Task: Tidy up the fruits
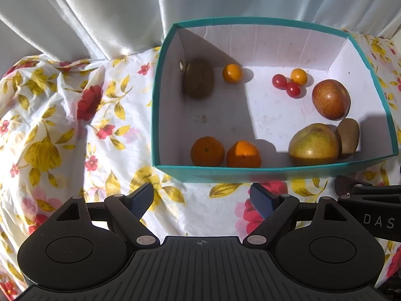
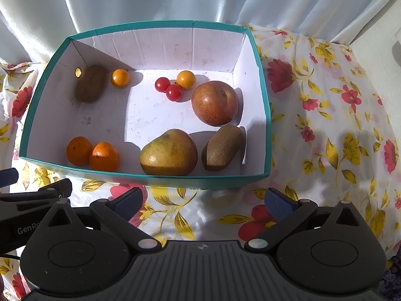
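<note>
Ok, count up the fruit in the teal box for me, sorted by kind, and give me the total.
Fuzzy brown kiwis: 2
Round orange tangerines: 2
Small yellow-orange cherry tomatoes: 2
Small red cherry tomatoes: 2
Red apple: 1
Yellow-green apple: 1
Total: 10

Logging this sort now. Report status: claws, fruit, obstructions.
Left claw open, empty, short of box. Right claw open, empty, beside it. All fruit in box: apples, kiwis, oranges, tomatoes. Nothing in the way.
</note>
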### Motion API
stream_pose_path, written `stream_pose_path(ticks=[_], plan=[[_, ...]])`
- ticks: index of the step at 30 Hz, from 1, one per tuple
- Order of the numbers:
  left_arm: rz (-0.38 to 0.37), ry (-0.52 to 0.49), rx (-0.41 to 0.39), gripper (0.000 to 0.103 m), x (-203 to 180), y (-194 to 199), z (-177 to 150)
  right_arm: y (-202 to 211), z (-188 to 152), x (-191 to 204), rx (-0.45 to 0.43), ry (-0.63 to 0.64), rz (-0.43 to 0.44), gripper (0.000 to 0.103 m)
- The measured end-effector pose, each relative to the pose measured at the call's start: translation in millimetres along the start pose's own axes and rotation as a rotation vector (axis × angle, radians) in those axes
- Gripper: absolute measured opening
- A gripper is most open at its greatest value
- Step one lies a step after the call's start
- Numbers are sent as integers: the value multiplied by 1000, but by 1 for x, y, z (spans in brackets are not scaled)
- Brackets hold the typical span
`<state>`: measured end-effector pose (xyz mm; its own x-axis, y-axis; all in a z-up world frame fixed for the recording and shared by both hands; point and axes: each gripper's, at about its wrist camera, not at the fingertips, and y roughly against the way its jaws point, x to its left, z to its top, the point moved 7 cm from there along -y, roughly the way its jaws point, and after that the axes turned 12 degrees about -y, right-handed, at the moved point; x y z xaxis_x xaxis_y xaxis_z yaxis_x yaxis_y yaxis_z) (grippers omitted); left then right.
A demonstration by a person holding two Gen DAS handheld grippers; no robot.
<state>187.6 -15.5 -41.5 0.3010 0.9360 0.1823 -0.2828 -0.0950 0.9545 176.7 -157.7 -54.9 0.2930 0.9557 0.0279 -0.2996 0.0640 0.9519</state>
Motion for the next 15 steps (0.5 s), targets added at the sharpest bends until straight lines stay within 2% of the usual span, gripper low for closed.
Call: stream_pose_path(ticks=[15], plan=[[-6, -13, 8, 88, -2, -1, 0, -2, -2, -2, 4, 3, -10, 103]])
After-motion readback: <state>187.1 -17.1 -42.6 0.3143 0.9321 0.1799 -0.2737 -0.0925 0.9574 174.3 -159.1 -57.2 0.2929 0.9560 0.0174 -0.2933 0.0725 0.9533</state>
